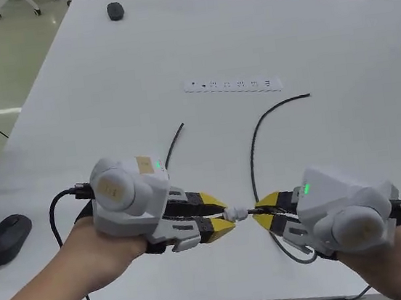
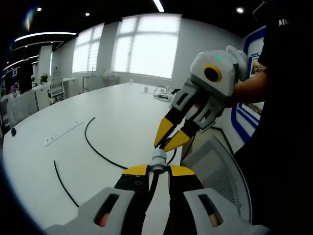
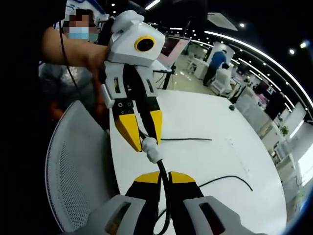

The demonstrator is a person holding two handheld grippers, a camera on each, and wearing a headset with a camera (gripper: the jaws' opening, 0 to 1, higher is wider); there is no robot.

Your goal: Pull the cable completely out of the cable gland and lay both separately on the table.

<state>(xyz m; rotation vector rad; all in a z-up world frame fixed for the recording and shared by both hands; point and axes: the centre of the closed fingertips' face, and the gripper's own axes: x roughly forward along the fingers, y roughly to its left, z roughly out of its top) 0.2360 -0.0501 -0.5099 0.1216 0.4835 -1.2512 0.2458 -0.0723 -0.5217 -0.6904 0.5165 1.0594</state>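
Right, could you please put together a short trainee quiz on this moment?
1. True or false: the black cable is already out of the white plastic cable gland.
2. What lies on the white table beyond the cable? A) long white power strip B) red screwdriver C) glass cup
3. Fill in: the right gripper is shut on the ____.
Key: 1 false; 2 A; 3 cable.

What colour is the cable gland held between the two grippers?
White. The cable gland shows best in the right gripper view.
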